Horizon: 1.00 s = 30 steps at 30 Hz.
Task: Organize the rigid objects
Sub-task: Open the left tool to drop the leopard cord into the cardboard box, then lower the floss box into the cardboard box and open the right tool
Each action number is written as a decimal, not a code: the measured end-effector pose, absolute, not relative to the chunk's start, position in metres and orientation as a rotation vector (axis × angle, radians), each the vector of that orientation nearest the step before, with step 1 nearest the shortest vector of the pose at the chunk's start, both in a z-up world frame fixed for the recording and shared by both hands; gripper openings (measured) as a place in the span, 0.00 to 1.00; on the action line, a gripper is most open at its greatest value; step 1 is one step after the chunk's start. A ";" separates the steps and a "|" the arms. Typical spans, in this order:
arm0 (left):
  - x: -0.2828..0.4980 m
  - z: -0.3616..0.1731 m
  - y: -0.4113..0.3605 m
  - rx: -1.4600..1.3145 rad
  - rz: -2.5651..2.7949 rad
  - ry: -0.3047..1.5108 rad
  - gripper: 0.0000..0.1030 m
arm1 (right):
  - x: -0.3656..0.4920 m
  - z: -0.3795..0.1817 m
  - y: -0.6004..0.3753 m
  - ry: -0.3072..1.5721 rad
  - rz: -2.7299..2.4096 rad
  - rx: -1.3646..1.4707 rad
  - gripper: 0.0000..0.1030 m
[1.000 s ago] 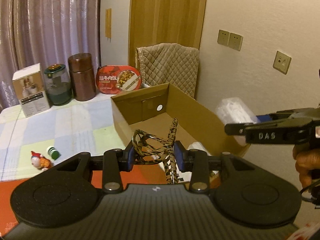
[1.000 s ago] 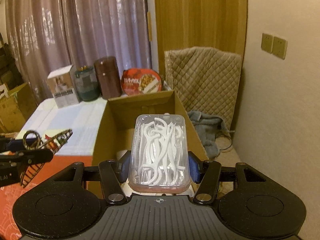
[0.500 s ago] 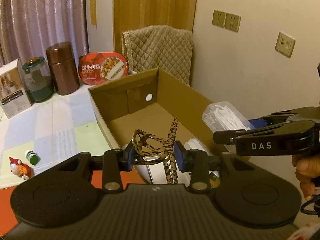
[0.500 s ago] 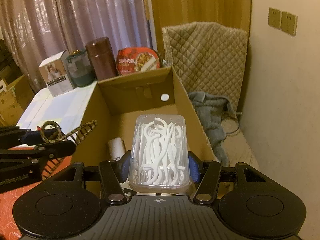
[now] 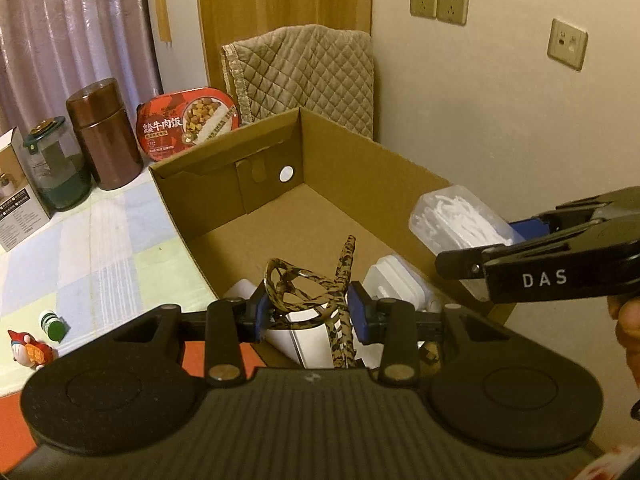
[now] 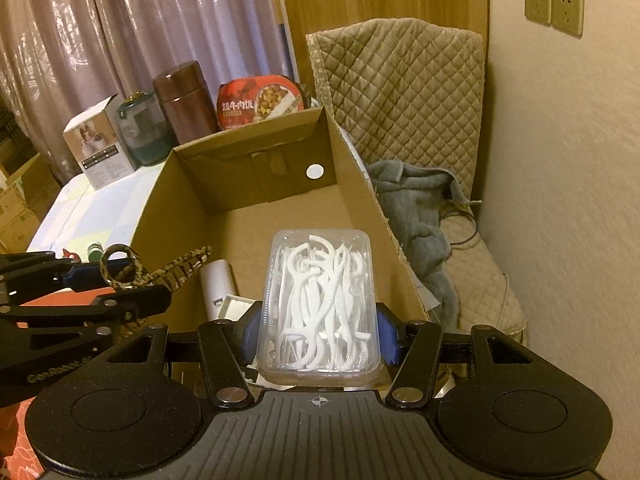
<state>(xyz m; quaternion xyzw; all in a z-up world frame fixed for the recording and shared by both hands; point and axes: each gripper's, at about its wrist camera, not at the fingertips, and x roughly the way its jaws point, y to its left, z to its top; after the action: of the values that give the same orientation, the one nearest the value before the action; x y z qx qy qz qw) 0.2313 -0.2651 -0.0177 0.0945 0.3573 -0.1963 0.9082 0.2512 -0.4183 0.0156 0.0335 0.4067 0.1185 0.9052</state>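
My left gripper (image 5: 312, 312) is shut on a leopard-print hair claw clip (image 5: 320, 284), held above the near end of an open cardboard box (image 5: 360, 168). My right gripper (image 6: 320, 328) is shut on a clear plastic box of white floss picks (image 6: 320, 304), also held over the box (image 6: 256, 184). In the left wrist view the right gripper (image 5: 500, 248) comes in from the right with the floss box (image 5: 456, 220). In the right wrist view the left gripper (image 6: 108, 284) and the clip (image 6: 160, 268) are at the left. White items (image 5: 392, 284) lie in the box's near end.
On the checked tablecloth (image 5: 100, 248) stand a brown canister (image 5: 104, 136), a green-lidded glass jar (image 5: 56, 164), a white carton (image 5: 16, 192) and a red meal tub (image 5: 188, 124). A small toy (image 5: 30, 350) and green-capped bottle (image 5: 52, 322) lie left. A quilted chair (image 6: 400, 88) is behind.
Both grippers have moved forward and over the cardboard box, each still holding its item. The box now looks closer and I see further into it.
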 end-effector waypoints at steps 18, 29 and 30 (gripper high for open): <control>0.233 -0.021 -0.270 0.224 -0.419 0.740 0.33 | 0.251 0.015 -0.417 0.842 0.247 0.068 0.52; 0.233 0.002 -0.241 0.148 -0.384 0.701 0.33 | 0.249 0.017 -0.415 0.838 0.246 0.069 0.52; 0.233 0.005 -0.238 0.140 -0.379 0.697 0.33 | 0.249 0.017 -0.415 0.838 0.246 0.070 0.52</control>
<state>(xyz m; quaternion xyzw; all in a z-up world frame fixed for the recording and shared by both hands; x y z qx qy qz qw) 0.2328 -0.2377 0.0046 0.0679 0.3392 -0.1843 0.9200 0.2489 -0.4151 0.0171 0.0338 0.4059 0.1192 0.9055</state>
